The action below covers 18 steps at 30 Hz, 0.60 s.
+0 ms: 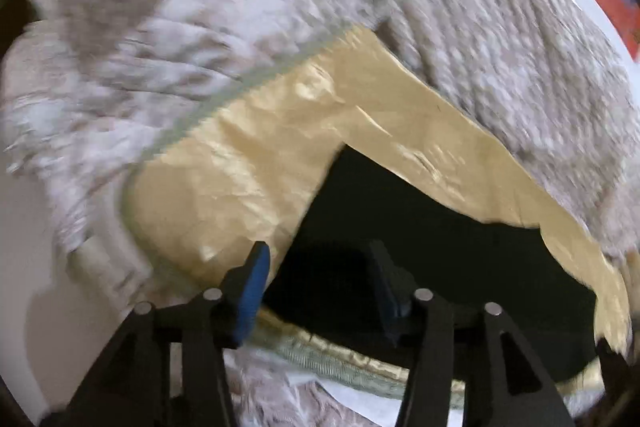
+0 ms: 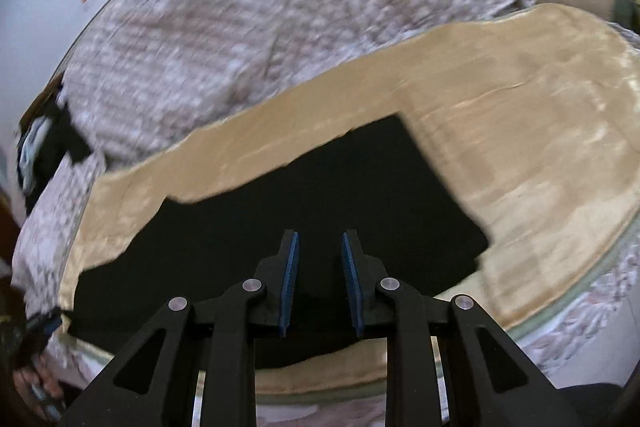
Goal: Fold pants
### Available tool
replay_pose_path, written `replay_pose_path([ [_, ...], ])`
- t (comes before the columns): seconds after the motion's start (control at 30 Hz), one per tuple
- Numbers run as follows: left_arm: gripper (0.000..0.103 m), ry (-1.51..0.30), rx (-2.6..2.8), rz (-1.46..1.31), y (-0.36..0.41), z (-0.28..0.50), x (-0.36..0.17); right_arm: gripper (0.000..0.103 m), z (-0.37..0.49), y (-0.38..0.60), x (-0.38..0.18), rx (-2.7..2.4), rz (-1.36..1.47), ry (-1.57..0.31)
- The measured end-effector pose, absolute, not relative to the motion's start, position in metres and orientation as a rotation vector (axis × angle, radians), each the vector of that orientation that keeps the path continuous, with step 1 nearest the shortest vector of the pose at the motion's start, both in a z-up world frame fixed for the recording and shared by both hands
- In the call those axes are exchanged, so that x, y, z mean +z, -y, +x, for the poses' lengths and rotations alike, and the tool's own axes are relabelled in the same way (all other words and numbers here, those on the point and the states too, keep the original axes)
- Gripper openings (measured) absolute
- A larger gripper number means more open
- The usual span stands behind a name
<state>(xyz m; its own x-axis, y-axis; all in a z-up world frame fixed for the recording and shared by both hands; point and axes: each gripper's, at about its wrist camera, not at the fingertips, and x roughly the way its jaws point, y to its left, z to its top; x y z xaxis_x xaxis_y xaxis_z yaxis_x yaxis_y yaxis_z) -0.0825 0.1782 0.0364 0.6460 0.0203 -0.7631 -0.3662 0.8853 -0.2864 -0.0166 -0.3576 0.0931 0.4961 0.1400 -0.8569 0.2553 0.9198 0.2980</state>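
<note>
Two handheld grippers hover low over a pair of black pants [image 2: 280, 211] spread on a shiny tan sheet [image 2: 520, 155]. The sheet lies across a bed, beside a rumpled, pale quilted blanket [image 2: 260, 27] that fills the far side of both views.

From the right wrist camera, the pants appear as a flat, dark shape with straight edges and a square corner toward the right. The right gripper [image 2: 319, 283] sits directly above the near part of the cloth, its blue-padded fingers [image 2: 290, 279] narrowly parted with nothing between them. Whether the tips touch the fabric cannot be told.

From the left wrist camera, the left gripper [image 1: 320, 291] has its jaws spread wide and empty. One blue pad [image 1: 254, 291] sits over the tan sheet at the edge of the pants [image 1: 420, 227], and the other is over the dark cloth. Both views are blurred.

The fold looks barely begun, with the pants lying open. Risks from here: the black cloth shows almost no visible seams or layers, so a pinch could catch only the top layer. The left gripper straddles the pants' edge, so closing could grab the slick sheet along with the cloth and drag it. The satin surface may also let the pants slide instead of creasing.
</note>
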Motion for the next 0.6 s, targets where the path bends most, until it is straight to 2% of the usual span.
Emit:
replay_pose_path([
  [0.13,0.050,-0.904,0.160,-0.368,-0.167,-0.067,0.025,0.023,-0.009,0.343,0.081,-0.026,0.429,-1.093],
  [0.2,0.010,-0.888,0.122,-0.342,-0.159,-0.066,0.032,0.023,-0.006,0.338,0.080,-0.003,0.430,-1.097],
  [0.37,0.007,-0.801,0.100,-0.404,-0.162,-0.082,0.059,0.023,-0.004,0.334,0.079,0.015,0.436,-1.099],
  [0.57,0.008,-0.971,0.401,-0.385,-0.180,-0.088,0.049,0.023,-0.004,0.336,0.081,0.000,0.429,-1.099],
  [0.6,0.013,-0.971,0.410,-0.406,-0.182,-0.089,0.049,0.023,-0.003,0.336,0.080,-0.008,0.423,-1.108],
])
